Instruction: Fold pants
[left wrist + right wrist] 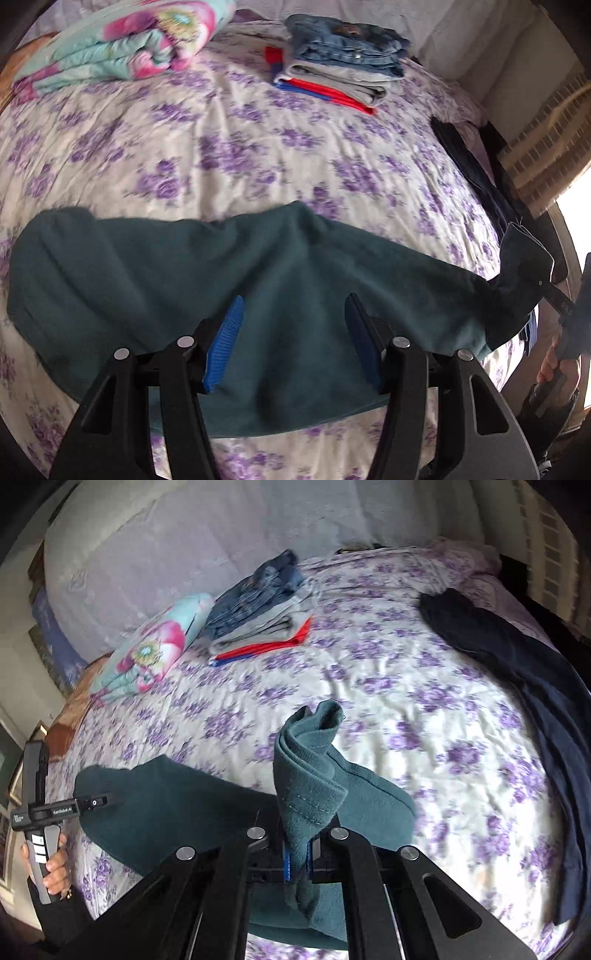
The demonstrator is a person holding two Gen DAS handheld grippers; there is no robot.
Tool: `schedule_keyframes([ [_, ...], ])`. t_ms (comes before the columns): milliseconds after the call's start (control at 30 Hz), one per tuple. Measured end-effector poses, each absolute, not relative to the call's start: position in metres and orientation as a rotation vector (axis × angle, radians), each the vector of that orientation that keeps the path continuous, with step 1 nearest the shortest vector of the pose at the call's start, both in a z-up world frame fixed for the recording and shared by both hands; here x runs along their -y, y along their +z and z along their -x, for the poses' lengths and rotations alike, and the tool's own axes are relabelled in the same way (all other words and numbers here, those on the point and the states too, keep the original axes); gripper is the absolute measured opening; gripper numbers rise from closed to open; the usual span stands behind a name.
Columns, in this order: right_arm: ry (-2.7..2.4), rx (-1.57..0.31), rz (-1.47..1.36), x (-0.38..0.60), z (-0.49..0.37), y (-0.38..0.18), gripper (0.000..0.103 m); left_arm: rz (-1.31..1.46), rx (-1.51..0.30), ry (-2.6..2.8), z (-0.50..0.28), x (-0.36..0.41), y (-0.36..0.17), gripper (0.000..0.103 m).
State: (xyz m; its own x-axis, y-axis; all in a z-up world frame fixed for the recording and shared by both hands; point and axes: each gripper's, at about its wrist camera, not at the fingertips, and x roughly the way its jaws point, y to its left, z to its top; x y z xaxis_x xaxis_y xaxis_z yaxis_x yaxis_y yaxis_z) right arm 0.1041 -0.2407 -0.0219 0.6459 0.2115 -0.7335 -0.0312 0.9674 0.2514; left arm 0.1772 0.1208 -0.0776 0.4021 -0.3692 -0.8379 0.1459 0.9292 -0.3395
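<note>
Teal pants [207, 280] lie stretched across a floral bedspread [221, 155]. My left gripper [293, 332] is open just above the pants' middle, blue pads spread, holding nothing. My right gripper [298, 860] is shut on the pants' waistband end [310, 775], which stands bunched and lifted off the bed. In the left wrist view that lifted end [517, 280] hangs at the far right by the right gripper. In the right wrist view the left gripper [92, 802] sits over the pants' far left end [166, 805].
A stack of folded jeans and clothes [340, 62] and a folded flowery blanket [122, 48] lie at the bed's far side. Dark navy pants [535, 686] lie along the right edge. A wall and window stand to the right.
</note>
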Motion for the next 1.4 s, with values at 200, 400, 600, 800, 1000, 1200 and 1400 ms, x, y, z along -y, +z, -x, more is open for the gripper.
schedule_keyframes([
  [200,0.291,-0.959,-0.054,0.131,-0.134,-0.049,0.006,0.266,-1.164,-0.319,-0.178,-0.135,-0.108,0.055],
  [400,0.349,-1.041,0.032,0.072,-0.140,-0.083,0.008,0.211,-1.146,-0.329,-0.177,-0.129,-0.113,0.056],
  [600,0.429,-1.075,0.019,0.064,-0.131,-0.076,0.050,0.236,-1.136,-0.358,-0.180,-0.136,-0.118,0.056],
  [800,0.409,-0.942,-0.022,0.080,-0.124,-0.040,0.006,0.246,-1.122,-0.365,-0.179,-0.137,-0.118,0.057],
  [1000,0.431,-1.085,-0.051,0.077,-0.136,-0.080,0.000,0.241,-1.115,-0.362,-0.177,-0.136,-0.118,0.057],
  [1200,0.433,-1.068,-0.044,0.069,-0.131,-0.090,0.001,0.280,-1.103,-0.383,-0.167,-0.139,-0.105,0.056],
  [1400,0.498,-0.899,-0.152,0.095,-0.087,-0.046,0.003,0.376,-0.925,-0.308,-0.110,-0.182,-0.045,0.082],
])
